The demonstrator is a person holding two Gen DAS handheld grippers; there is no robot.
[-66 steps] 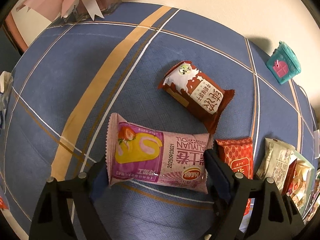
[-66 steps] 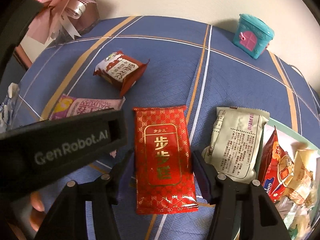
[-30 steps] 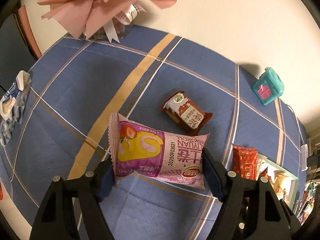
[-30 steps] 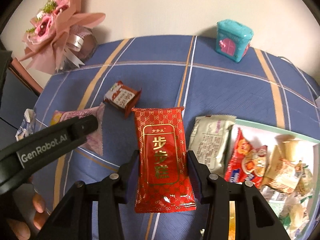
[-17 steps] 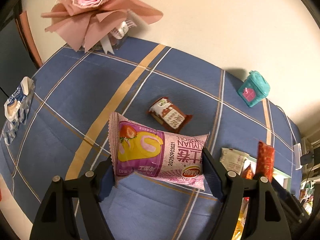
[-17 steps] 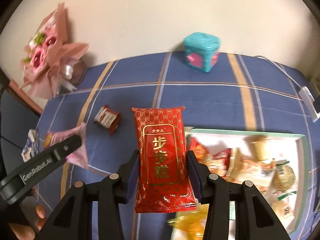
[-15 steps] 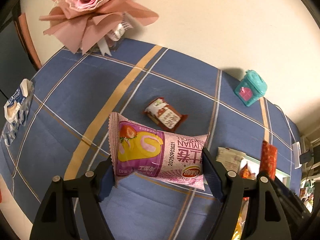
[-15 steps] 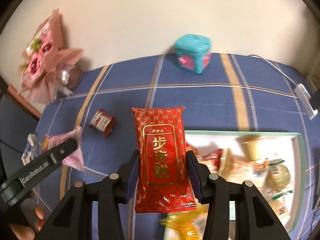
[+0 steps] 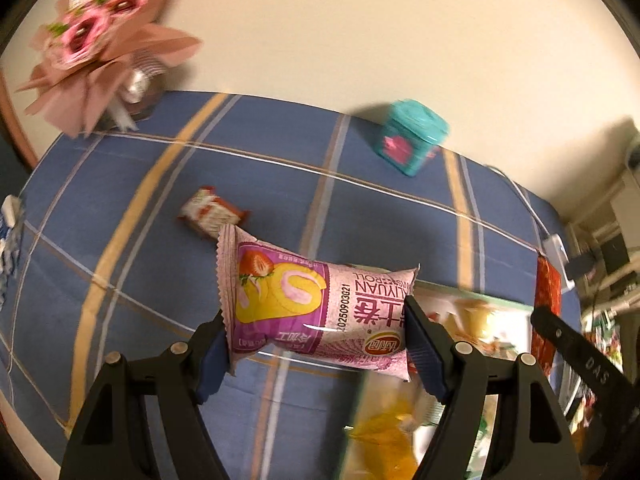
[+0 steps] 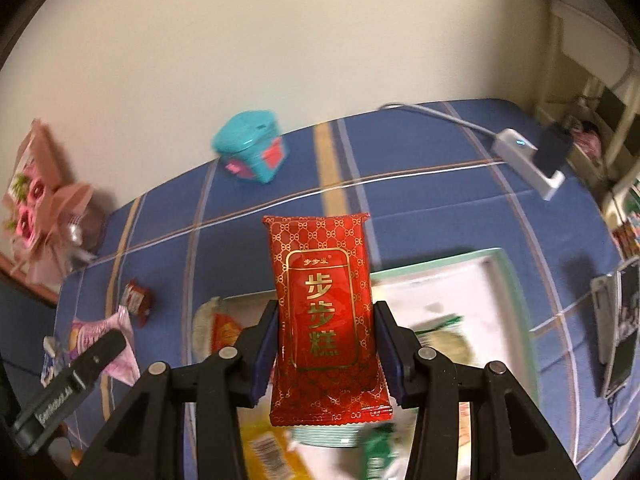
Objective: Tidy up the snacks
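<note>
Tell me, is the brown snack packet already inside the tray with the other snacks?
No, the brown snack packet lies on the blue tablecloth, well apart from the tray.

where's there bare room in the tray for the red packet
The tray's far right part, along its green rim, shows bare white. Its left end and near side are crowded with snacks. The red packet is held above it.
</note>
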